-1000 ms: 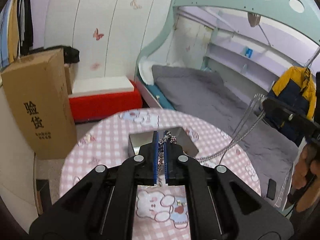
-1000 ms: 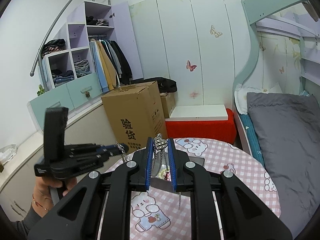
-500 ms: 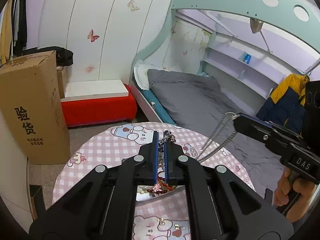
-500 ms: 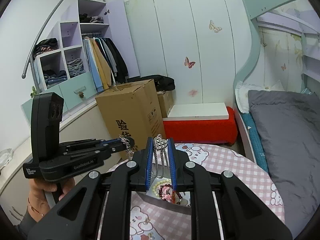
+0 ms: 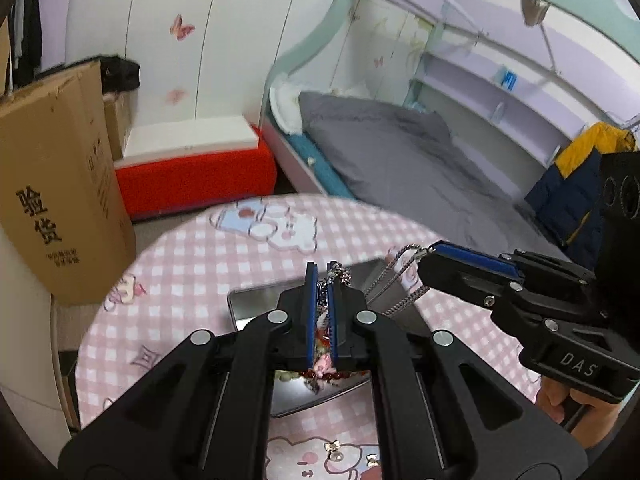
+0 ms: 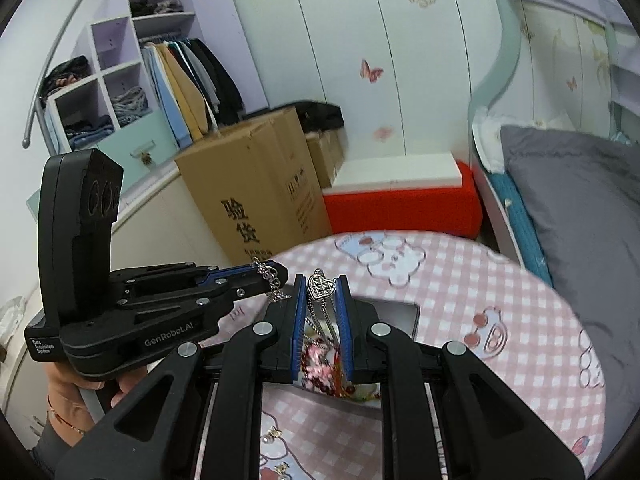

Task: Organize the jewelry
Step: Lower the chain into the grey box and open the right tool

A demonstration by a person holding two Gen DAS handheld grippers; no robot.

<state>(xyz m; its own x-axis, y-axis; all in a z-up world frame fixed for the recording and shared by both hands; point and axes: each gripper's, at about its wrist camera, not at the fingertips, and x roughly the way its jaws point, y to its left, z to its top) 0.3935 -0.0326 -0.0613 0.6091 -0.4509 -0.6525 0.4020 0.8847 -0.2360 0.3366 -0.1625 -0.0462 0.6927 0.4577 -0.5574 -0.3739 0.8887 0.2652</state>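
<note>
Both hands have dropped toward the table since a second ago, and the metal tray point(image 5: 256, 304) that sat small and far ahead now fills the space right under the fingertips. The left gripper point(image 5: 321, 280) is pinched fully shut on one end of the silver necklace point(image 5: 394, 286), with a knot of chain poking out above its blue pads. The right gripper point(image 6: 321, 292) is closed nearly as tight on the other end, and the heart pendant point(image 6: 320, 287) stands up between its pads.

From the left camera the chain runs as a doubled strand out to the right gripper point(image 5: 430, 254), sagging slightly, so its long axis lies across from one tool to the other, just above the far right corner of the tray. The tray itself sits on the pink checked tablecloth point(image 6: 460, 280) and already holds a heap of beads point(image 6: 320, 364), red and pink, directly below both sets of fingers. A few small earrings point(image 5: 334, 446) lie loose on the cloth nearer the cameras.

So the drop point is down and a touch toward the cameras from the chain, and neither hand looks clearly nearer. My read: lowering both ends together would lay the necklace into the tray without it snagging on the rim.
</note>
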